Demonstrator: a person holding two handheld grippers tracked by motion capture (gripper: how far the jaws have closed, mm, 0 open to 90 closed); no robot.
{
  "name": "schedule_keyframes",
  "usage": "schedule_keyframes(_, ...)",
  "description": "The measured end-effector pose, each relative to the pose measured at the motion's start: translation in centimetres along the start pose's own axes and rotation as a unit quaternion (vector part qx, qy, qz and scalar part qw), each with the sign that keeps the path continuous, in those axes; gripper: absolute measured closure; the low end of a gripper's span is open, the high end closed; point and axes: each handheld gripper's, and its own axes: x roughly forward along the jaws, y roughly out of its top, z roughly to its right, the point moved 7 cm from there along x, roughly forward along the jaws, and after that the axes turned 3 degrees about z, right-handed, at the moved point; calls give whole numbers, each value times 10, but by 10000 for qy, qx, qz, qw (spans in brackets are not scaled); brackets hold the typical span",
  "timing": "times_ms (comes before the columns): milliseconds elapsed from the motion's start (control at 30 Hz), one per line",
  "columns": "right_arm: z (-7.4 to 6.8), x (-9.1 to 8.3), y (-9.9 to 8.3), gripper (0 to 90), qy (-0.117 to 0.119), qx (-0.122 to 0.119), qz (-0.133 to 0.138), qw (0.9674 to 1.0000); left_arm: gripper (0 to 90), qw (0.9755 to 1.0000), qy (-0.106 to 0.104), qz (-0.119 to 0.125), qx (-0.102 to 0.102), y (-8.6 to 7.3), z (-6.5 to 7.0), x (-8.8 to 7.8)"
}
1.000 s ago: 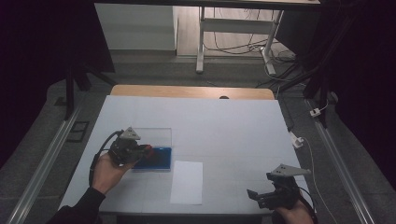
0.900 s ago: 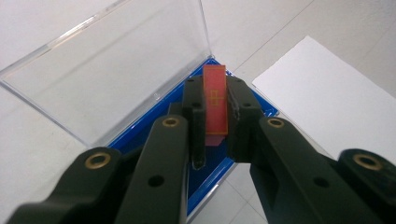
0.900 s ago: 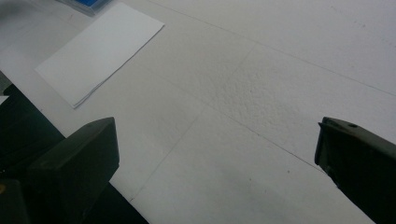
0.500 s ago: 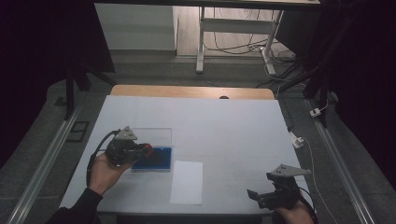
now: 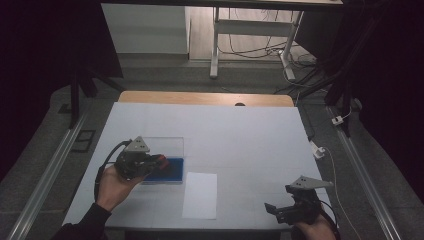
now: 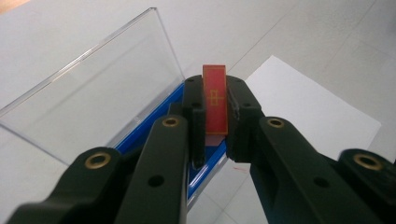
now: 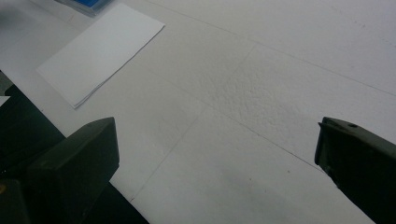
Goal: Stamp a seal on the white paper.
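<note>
The raised clear lid (image 6: 88, 93) walls off the far side of the blue case (image 5: 167, 170); the paper sheet (image 5: 200, 195) lies flat just beside it — the table (image 5: 250, 140) beyond seems open.

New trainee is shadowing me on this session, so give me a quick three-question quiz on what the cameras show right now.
1. True or false: the left gripper is shut on a red block.
2. What lies right of the blue case on the table? A) white paper B) a cup
3. The case's clear lid stands ____.

Key: 1 true; 2 A, the white paper; 3 open. The right gripper is open above bare table.
</note>
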Motion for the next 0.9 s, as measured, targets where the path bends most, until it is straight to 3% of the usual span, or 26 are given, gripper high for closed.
schedule_keyframes(400,0,0,0,0,-5,14,-7,10000,801,9999,-82,-59,112,9,13,4)
schedule_keyframes(900,0,1,0,0,27,21,-24,10000,801,9981,-474,-189,334,19,34,20)
